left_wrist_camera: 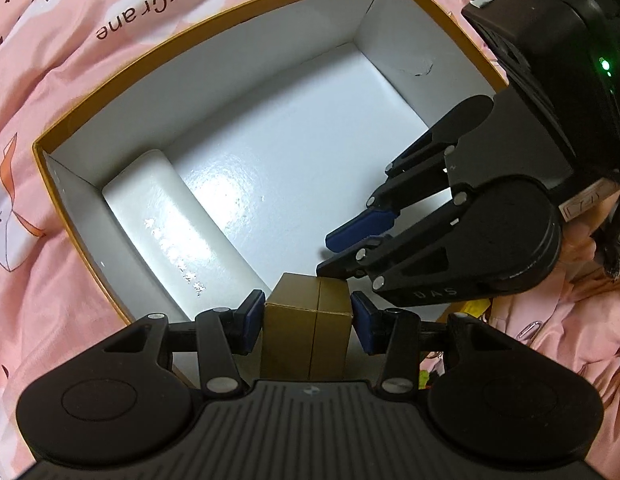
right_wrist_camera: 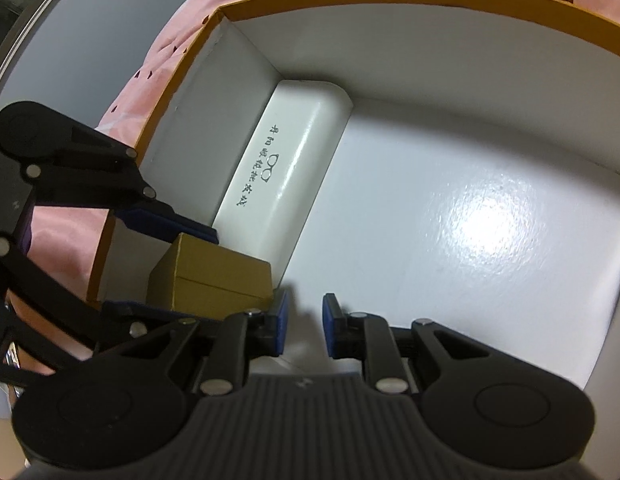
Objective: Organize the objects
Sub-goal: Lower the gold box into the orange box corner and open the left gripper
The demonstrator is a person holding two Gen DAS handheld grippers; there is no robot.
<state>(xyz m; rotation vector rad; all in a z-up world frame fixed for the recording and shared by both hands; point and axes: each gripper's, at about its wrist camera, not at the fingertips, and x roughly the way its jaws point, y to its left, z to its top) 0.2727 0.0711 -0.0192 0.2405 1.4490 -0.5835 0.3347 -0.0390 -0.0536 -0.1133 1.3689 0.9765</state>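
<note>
A large orange-rimmed box point(left_wrist_camera: 214, 26) with a white inside lies on pink bedding. A white glasses case point(left_wrist_camera: 178, 236) lies along its left wall; it also shows in the right wrist view point(right_wrist_camera: 286, 168). My left gripper point(left_wrist_camera: 308, 320) is shut on a small brown cardboard box point(left_wrist_camera: 310, 320), holding it over the near corner of the big box; the brown box also shows in the right wrist view point(right_wrist_camera: 214, 276). My right gripper point(right_wrist_camera: 304, 326) is open and empty over the box floor, and it shows in the left wrist view point(left_wrist_camera: 341, 252) just right of the brown box.
Pink bedding point(left_wrist_camera: 70, 60) printed "Paper Crane" surrounds the box. The white box floor point(right_wrist_camera: 469, 220) is glossy. A grey wall or floor point(right_wrist_camera: 70, 40) lies beyond the bed edge.
</note>
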